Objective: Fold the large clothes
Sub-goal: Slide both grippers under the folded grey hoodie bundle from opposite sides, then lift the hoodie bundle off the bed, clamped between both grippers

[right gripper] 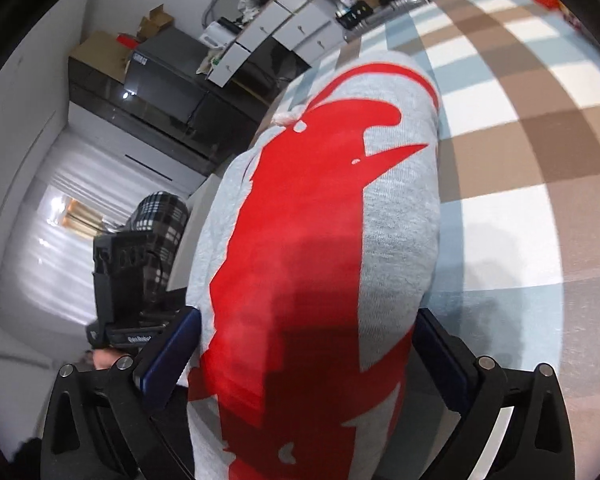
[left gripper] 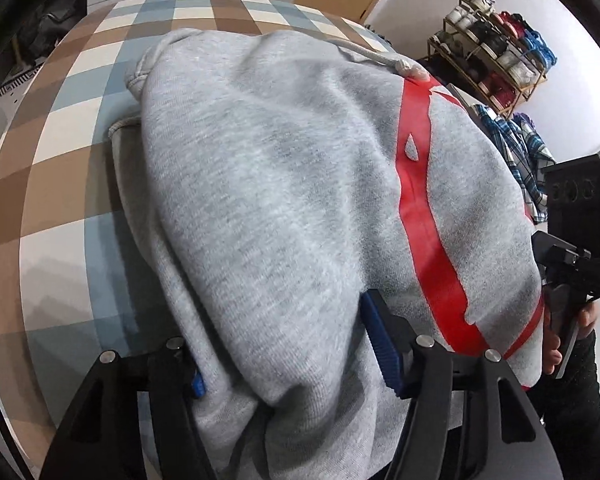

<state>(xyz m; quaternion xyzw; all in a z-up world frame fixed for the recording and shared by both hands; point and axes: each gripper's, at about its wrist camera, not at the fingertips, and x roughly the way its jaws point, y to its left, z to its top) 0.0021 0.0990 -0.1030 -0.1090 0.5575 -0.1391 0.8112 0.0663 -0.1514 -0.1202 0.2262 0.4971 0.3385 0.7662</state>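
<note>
A grey hoodie (left gripper: 280, 184) with a large red print (left gripper: 416, 184) is lifted in a thick folded bundle above a checked bedspread (left gripper: 52, 168). Its white drawstring knot (left gripper: 406, 66) lies at the far end. My left gripper (left gripper: 284, 344) is shut on the near edge of the bundle, and the cloth fills the gap between the blue pads (left gripper: 380, 348). In the right wrist view the same hoodie (right gripper: 400, 216) hangs forward, red print (right gripper: 300, 240) up. My right gripper (right gripper: 308, 316) is shut on it, with the pads (right gripper: 172, 348) pressed against both sides.
The bedspread (right gripper: 520, 140) spreads below and to the right. A shoe rack (left gripper: 492, 52) and a blue plaid shirt (left gripper: 516, 144) stand beyond the bed. White drawers (right gripper: 284, 24), a dark cabinet (right gripper: 148, 92) and a curtained window (right gripper: 52, 232) line the far side. A hand (left gripper: 552, 348) shows at the right.
</note>
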